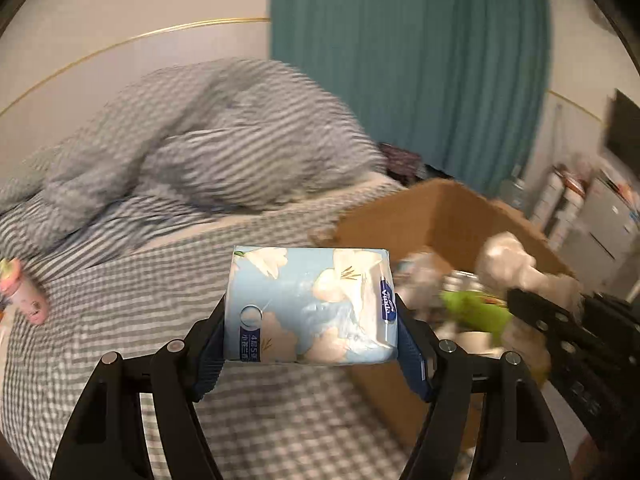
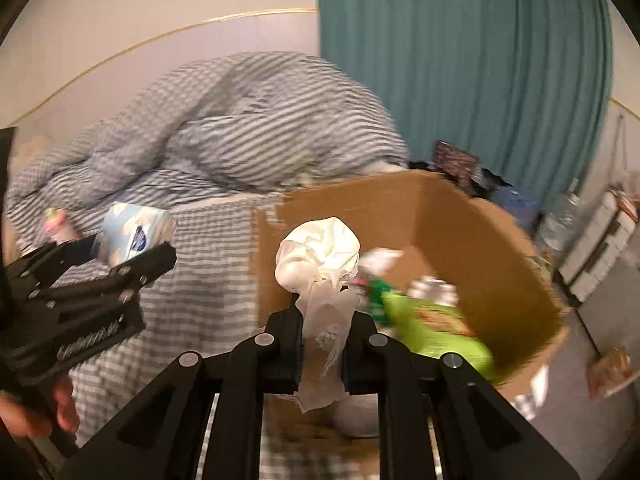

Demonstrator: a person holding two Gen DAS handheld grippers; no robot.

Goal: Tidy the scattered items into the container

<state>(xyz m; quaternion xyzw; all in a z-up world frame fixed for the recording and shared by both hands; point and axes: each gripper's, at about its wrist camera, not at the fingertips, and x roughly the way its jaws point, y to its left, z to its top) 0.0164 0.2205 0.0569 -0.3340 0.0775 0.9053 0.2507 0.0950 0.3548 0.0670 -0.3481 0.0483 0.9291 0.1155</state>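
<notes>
So, at that moment you had both hands loaded and were up near the cardboard box (image 2: 472, 240), which sat at the edge of the checked bedspread (image 1: 168, 312). Your left gripper (image 1: 310, 316) was spread wide around a tissue pack (image 1: 308, 304), the blue pads pressed against its two short ends, and the pack rode level between them above the bed, just beside the box's near wall. Your right gripper (image 2: 322, 344) was pinched almost completely together on a crumpled white cloth (image 2: 320, 264), with the balled-up part sticking up past the fingertips and a thin tail hanging down between the jaws. It hung over the box's open top, where a green packet (image 2: 436, 332) and some other bits already lay, too blurred to name. My take on handling: that tissue pack looked light and squashy with a slick plastic wrap, so gripping across the ends was the right call, but squeezing harder would only have dented it. The cloth looked like it weighed next to nothing and was totally limp, so it could have snagged on a pad when let go. A pink bottle (image 1: 24, 292) was lying on the bed way off to the left, not yet tidied.
</notes>
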